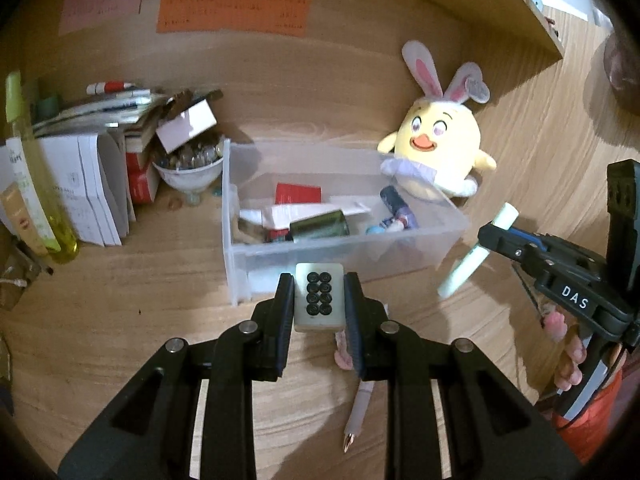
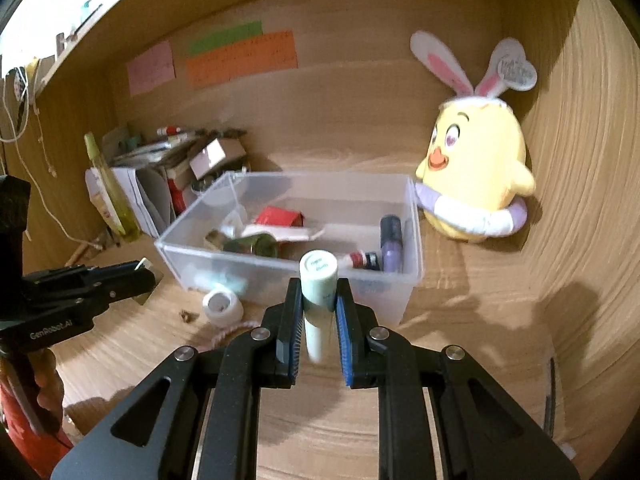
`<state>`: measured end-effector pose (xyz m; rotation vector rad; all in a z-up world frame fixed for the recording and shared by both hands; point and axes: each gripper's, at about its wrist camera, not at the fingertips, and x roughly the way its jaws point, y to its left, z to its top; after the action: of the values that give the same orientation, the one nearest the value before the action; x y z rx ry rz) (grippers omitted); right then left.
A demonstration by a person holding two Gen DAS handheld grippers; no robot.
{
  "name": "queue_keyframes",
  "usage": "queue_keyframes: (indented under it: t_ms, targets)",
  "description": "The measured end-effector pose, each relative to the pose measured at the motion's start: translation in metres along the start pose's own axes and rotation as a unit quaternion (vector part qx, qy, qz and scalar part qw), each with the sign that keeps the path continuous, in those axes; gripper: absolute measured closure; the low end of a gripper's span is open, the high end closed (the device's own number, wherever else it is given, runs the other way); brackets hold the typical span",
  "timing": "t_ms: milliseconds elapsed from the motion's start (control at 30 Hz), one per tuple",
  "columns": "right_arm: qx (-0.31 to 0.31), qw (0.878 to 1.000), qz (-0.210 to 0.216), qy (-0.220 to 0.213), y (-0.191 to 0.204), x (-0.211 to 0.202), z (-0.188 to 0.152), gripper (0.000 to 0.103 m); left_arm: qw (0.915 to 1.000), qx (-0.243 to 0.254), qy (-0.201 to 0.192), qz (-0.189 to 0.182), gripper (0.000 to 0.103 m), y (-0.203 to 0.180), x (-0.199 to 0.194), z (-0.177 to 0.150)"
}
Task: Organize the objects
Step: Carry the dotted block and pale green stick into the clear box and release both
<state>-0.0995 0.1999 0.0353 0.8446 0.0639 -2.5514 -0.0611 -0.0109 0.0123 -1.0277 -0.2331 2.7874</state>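
Observation:
My left gripper [image 1: 319, 286] is shut on a pale mahjong tile [image 1: 319, 300] with black circles, held above the desk just in front of the clear plastic bin [image 1: 456, 222]. My right gripper [image 2: 319, 290] is shut on a mint-green tube [image 2: 318, 280], cap end toward the bin [image 2: 412, 276]. In the left wrist view the tube [image 1: 468, 264] hangs tilted beside the bin's right end. From the right wrist view the left gripper [image 2: 140, 276] shows at the left with the tile's edge. The bin holds a red box [image 1: 298, 193], a dark can [image 2: 252, 245], a purple tube [image 2: 391, 244] and papers.
A yellow plush chick with bunny ears [image 1: 438, 148] leans at the bin's far right corner. Books, a white bowl of bits [image 1: 188, 174] and a yellow-green bottle [image 1: 36, 184] crowd the left. A pink pen [image 1: 360, 408] and a white tape roll [image 2: 222, 306] lie on the desk.

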Motion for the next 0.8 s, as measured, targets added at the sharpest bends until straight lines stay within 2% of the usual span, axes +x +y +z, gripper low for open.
queue_keyframes:
  t_ms: [333, 467, 800]
  targets:
    - [-0.007, 0.999, 0.001, -0.046, -0.003, -0.014, 0.032, 0.089, 0.9998, 0.008, -0.014, 0.006, 0.079, -0.004, 0.002, 0.021]
    - [-0.016, 0.998, -0.018, -0.060, -0.004, -0.011, 0.045, 0.089, 0.9997, 0.002, -0.023, 0.006, 0.079, 0.001, 0.004, 0.033]
    - [-0.038, 0.996, -0.072, -0.030, -0.014, 0.029, 0.051, 0.089, 0.9998, -0.013, -0.003, 0.017, 0.079, 0.016, 0.037, 0.054]
